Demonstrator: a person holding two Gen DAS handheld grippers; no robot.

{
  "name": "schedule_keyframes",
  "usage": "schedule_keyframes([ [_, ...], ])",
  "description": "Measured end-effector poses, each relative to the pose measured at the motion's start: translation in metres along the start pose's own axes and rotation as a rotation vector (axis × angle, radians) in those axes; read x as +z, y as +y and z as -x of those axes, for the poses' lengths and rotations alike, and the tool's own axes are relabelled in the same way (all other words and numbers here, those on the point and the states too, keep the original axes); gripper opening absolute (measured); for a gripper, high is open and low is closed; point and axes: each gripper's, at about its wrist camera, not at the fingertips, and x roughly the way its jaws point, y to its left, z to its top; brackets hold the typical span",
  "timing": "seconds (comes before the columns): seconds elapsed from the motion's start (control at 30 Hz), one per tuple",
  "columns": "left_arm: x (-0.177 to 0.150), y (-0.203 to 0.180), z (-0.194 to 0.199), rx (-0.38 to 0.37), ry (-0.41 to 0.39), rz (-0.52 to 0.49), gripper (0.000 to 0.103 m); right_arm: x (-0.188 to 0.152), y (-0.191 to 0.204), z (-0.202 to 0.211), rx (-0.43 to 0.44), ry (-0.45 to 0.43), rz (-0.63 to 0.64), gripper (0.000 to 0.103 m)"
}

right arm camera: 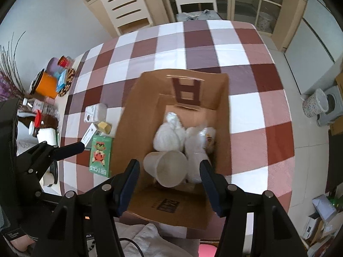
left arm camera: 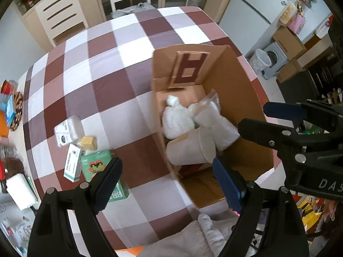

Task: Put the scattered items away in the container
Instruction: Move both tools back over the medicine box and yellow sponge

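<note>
Lying at far left on the checked tablecloth [right arm camera: 214, 42], the scattered items sat in a tight cluster: a white tub [right arm camera: 95, 112], a yellow block [right arm camera: 104, 126], a white carton [right arm camera: 90, 135] and a green BRICKS box [right arm camera: 100, 154], each touching or just beside its neighbour. Left gripper [left arm camera: 165, 180] stood over the near edge of this cluster, jaws spread wide, nothing between them; its left finger overlapped the green box in the left wrist view, contact could not be told.

Cardboard box [right arm camera: 223, 111] stood just right of the cluster, open-topped, flaps up. Inside lay a white knitted hat [right arm camera: 169, 135] toward the far end, a clear plastic bag [right arm camera: 197, 145] touching it on the right, and a white paper cup [right arm camera: 167, 167] on its side at the near end, mouth facing the camera.

Right gripper [right arm camera: 169, 184] hung above the near end of the box, jaws wide apart, empty; the cup sat directly between its fingertips in the right wrist view, lower down, apart from both.
</note>
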Motion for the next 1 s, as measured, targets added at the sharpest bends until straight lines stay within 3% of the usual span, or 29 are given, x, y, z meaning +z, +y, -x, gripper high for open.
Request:
schedule_keyframes([
  [0.67,-0.038,0.11,0.012,0.029,-0.021,0.236,0.087,0.027,0.106,-0.024,0.041,0.046,0.207,0.06],
  [1.0,-0.069,0.191,0.01,0.048,-0.039,0.401,0.087,0.038,0.146,-0.038,0.047,0.07,0.27,0.06],
])
